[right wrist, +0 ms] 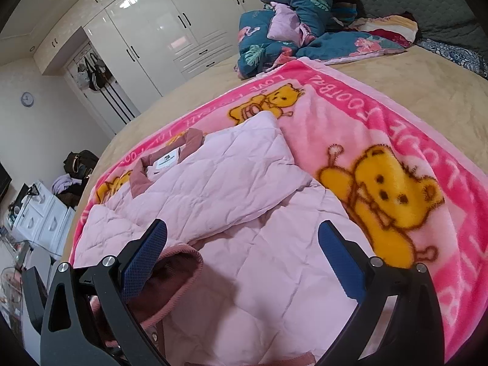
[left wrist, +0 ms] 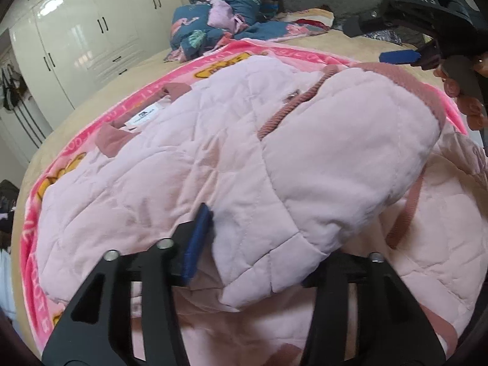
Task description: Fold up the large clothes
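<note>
A pale pink quilted jacket [left wrist: 213,140] with dusty-rose collar and cuffs lies on a pink bear-print blanket [right wrist: 396,158] on the bed. In the left wrist view my left gripper [left wrist: 253,253] has its jaws wide apart around a raised, folded-over part of the jacket; the right pad is hidden under the fabric. My right gripper [right wrist: 241,259] is open and empty, hovering over the jacket's lower part [right wrist: 259,259], with a rose cuff [right wrist: 180,277] by its left finger. The right gripper also shows in the left wrist view [left wrist: 378,42] at the top right, held by a hand.
A heap of teal floral bedding [right wrist: 292,21] and other clothes lies at the far side of the beige bed [right wrist: 381,73]. White wardrobes [right wrist: 170,30] stand behind. A white cabinet [right wrist: 45,222] with clutter stands off the bed's left side.
</note>
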Available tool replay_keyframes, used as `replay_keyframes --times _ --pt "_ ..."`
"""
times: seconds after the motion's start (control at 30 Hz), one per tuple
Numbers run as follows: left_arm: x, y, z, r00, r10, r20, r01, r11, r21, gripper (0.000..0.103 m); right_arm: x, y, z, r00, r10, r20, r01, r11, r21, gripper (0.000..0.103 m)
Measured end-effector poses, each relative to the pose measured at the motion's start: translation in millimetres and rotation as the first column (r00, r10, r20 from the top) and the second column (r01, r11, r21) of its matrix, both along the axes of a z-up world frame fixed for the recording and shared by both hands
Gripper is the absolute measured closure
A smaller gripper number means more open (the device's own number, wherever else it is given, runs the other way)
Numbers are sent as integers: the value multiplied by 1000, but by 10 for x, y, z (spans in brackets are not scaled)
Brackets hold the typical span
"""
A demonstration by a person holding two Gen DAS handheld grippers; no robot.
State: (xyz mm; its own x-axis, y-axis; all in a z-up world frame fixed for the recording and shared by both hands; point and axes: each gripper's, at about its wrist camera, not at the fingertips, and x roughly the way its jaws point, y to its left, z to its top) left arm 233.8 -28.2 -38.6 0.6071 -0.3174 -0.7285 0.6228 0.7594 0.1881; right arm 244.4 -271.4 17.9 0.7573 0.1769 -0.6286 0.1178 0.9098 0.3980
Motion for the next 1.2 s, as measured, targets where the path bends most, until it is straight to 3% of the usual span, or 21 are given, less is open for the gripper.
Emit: replay_keyframes --times 0.07,0.13,0.2,0.27,0.4,0.67,0.87,1.07,1.2 --pt "-5 6 42 999 -15 -33 14 999 -29 25 -7 -7 14 1000 4 -2 -4 1000 5 4" --pt "-32 -2 102 997 -46 -68 40 996 -78 23 -24 7 36 1000 16 -4 -16 1000 7 4" --pt "-50 -68 160 996 -64 -54 61 996 -61 20 -40 17 52 1000 24 -4 -24 1000 9 4" --pt "-100 -67 223 997 -71 -44 69 996 -55 10 -52 27 53 999 39 -12 -39 999 20 4" --pt "-84 38 383 991 -88 -103 70 985 -160 9 -67 81 15 996 80 -47 -78 996 36 4" --pt "20 344 659 995 -33 -98 5 962 -271 9 -116 345 -122 975 194 -110 -185 979 87 4" --pt "245 723 764 986 158 -62 -168 952 -254 9 -123 578 -296 956 246 -163 -231 967 103 4" --pt "487 1259 802 933 347 -98 -360 887 -291 9 -110 862 -503 931 296 -216 -278 954 111 4" --pt "608 1577 754 872 481 -93 -488 836 -252 9 -108 933 -628 926 297 -233 -268 952 151 4"
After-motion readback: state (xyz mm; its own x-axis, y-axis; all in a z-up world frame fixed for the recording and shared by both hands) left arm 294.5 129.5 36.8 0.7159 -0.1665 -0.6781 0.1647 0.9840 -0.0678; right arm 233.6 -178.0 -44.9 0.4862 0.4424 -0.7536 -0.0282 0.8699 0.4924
